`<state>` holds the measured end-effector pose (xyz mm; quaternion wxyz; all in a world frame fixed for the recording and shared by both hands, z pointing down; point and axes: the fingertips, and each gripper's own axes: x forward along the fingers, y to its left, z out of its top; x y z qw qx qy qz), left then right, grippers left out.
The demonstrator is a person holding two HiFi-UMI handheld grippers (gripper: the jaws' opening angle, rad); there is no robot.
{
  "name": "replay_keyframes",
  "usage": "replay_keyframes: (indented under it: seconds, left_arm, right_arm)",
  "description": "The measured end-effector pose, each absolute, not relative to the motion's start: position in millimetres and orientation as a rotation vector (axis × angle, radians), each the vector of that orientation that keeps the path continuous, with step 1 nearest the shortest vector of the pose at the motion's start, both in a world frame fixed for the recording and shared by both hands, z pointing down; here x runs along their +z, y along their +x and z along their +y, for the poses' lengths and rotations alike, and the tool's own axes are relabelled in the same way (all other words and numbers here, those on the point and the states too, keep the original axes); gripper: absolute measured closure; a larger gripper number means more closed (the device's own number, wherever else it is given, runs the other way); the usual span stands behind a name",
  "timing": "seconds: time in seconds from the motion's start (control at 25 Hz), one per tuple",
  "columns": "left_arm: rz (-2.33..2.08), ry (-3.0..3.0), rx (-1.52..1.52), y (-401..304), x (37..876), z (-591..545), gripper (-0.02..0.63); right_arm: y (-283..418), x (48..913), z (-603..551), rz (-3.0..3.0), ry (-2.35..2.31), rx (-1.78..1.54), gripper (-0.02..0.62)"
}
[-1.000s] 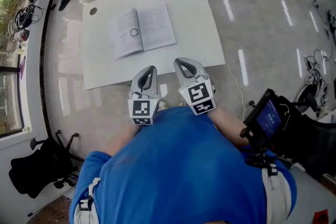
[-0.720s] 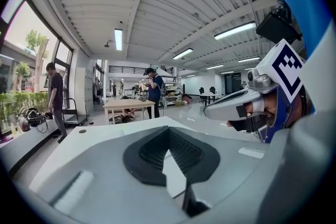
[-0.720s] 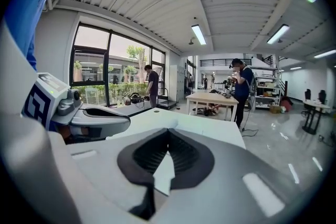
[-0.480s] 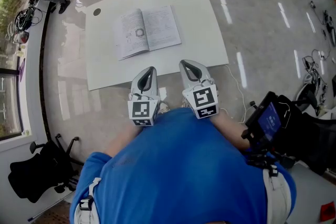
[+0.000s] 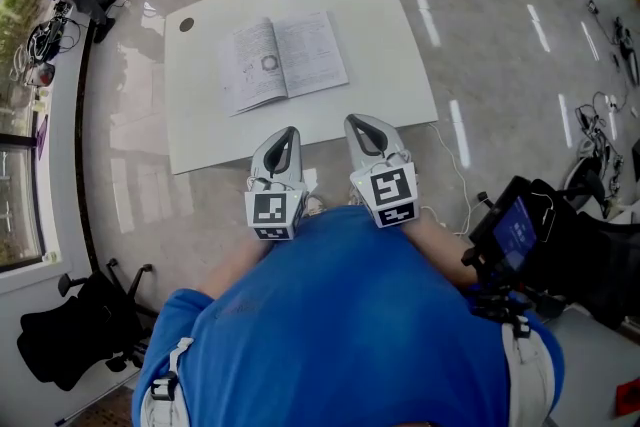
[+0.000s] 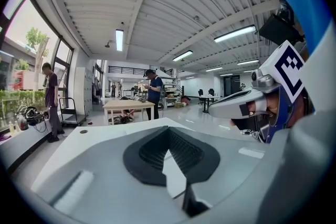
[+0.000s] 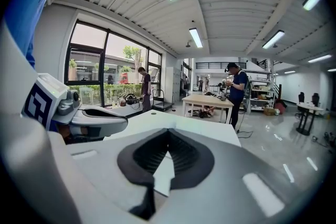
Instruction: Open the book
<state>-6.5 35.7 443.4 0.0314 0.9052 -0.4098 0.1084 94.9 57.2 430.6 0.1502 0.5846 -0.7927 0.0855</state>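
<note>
Head view: book (image 5: 285, 62), white table (image 5: 385, 65), floor (image 5: 500, 25)

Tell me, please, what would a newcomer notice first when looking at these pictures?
The open book draws the eye first, lying with its pages up on the white table. Next come the left tool and the right tool, side by side at the table's near edge, both with jaws together and empty. The person's blue shirt fills the bottom of the head view.

Grey plastic left gripper (image 6: 168, 128), jaws together on nothing, over a white tabletop (image 6: 110, 131); right gripper (image 6: 244, 106) alongside
</note>
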Motion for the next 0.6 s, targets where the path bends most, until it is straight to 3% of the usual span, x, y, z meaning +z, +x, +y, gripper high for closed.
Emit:
replay_keyframes:
  seconds: [0.6]
  left_arm:
    - [-1.249,2.789,0.357,-0.1,446.1,32.0,0.603]
  right_arm:
    - [98.4,431.5,54.4,-2.279,1.665,0.233,0.592]
